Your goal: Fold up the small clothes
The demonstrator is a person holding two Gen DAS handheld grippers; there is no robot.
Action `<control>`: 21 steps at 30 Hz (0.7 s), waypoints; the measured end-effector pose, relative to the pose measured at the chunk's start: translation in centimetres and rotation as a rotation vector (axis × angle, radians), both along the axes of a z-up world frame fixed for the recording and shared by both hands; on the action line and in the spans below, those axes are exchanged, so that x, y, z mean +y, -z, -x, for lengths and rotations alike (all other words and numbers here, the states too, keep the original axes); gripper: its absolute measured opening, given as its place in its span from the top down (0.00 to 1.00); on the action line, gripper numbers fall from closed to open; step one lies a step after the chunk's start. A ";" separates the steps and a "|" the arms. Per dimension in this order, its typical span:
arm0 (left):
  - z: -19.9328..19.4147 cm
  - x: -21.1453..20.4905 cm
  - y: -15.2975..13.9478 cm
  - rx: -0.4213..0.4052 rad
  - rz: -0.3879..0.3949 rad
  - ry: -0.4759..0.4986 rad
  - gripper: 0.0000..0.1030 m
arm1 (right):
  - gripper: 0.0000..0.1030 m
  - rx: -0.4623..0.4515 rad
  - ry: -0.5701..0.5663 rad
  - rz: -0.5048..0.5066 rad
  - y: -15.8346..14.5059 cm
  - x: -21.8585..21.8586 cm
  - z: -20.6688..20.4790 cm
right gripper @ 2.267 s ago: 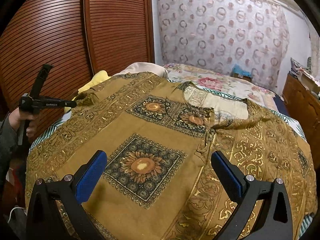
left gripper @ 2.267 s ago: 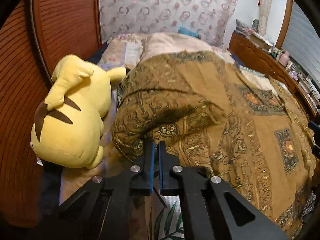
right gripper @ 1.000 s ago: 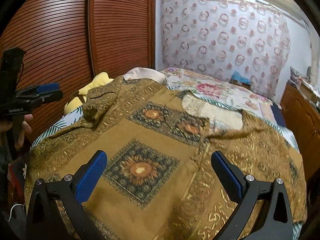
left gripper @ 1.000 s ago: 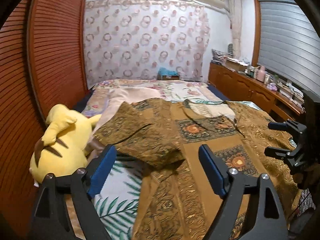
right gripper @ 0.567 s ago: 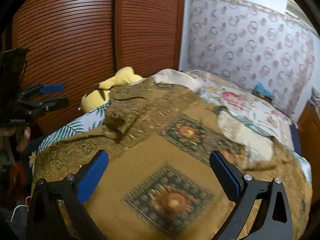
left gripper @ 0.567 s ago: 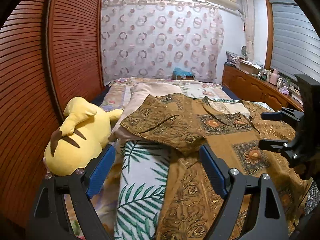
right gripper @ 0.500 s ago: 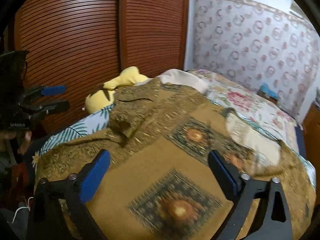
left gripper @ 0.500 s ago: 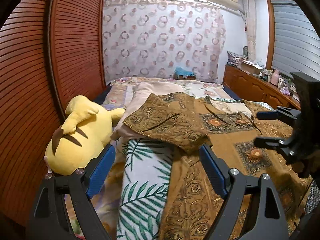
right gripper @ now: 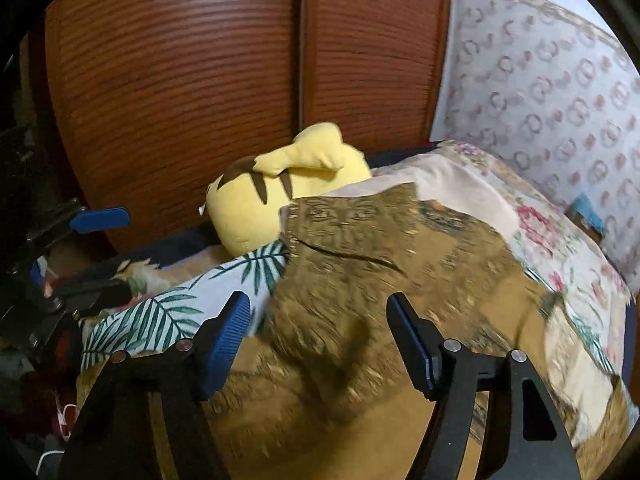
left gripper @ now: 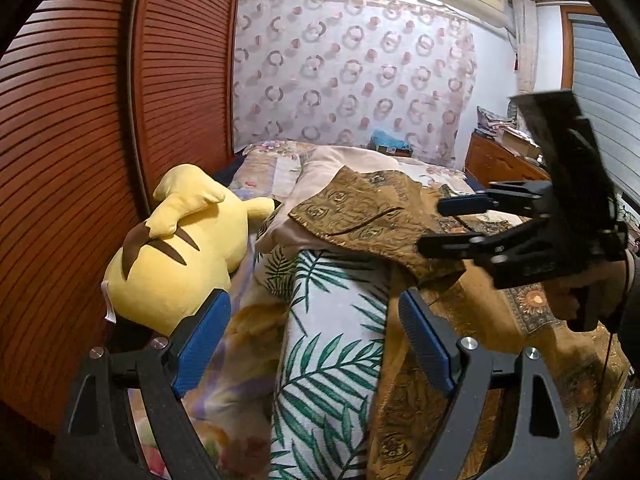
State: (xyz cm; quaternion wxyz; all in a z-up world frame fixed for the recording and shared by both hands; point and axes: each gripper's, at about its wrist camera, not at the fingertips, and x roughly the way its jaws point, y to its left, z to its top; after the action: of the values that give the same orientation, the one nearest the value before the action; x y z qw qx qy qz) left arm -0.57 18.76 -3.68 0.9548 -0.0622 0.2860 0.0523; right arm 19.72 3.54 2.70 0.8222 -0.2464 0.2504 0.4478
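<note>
A brown and gold patterned shirt point(left gripper: 372, 216) lies spread on the bed, its left sleeve folded inward over the body point(right gripper: 360, 264). My left gripper point(left gripper: 316, 336) is open and empty, above the leaf-print bedsheet point(left gripper: 328, 360) at the shirt's left edge. My right gripper point(right gripper: 318, 336) is open and empty, hovering over the folded sleeve. In the left wrist view the right gripper point(left gripper: 444, 224) reaches in from the right over the sleeve. In the right wrist view the left gripper point(right gripper: 100, 252) shows at the far left.
A yellow plush toy point(left gripper: 180, 256) lies on the bed's left side against the wooden slatted wardrobe doors point(left gripper: 100, 120). A beige pillow point(left gripper: 332, 164) lies behind the shirt. A wooden dresser point(left gripper: 504, 160) with clutter stands at the right. A patterned curtain point(left gripper: 352, 76) hangs behind.
The left gripper let go of the sleeve, opened and drew back to the bed's left edge. The right gripper swung left and now hovers over the folded sleeve.
</note>
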 end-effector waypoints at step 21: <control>0.0 -0.1 1.1 0.021 0.005 0.007 0.16 | 0.91 -0.047 0.173 -0.086 -0.2 -0.1 -3.3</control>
State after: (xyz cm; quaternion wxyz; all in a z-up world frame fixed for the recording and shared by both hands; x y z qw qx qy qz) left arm -0.59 18.69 -4.73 0.9517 -0.0632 0.2964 0.0489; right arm 23.01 3.45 2.86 0.8733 -0.1987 0.2321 0.3794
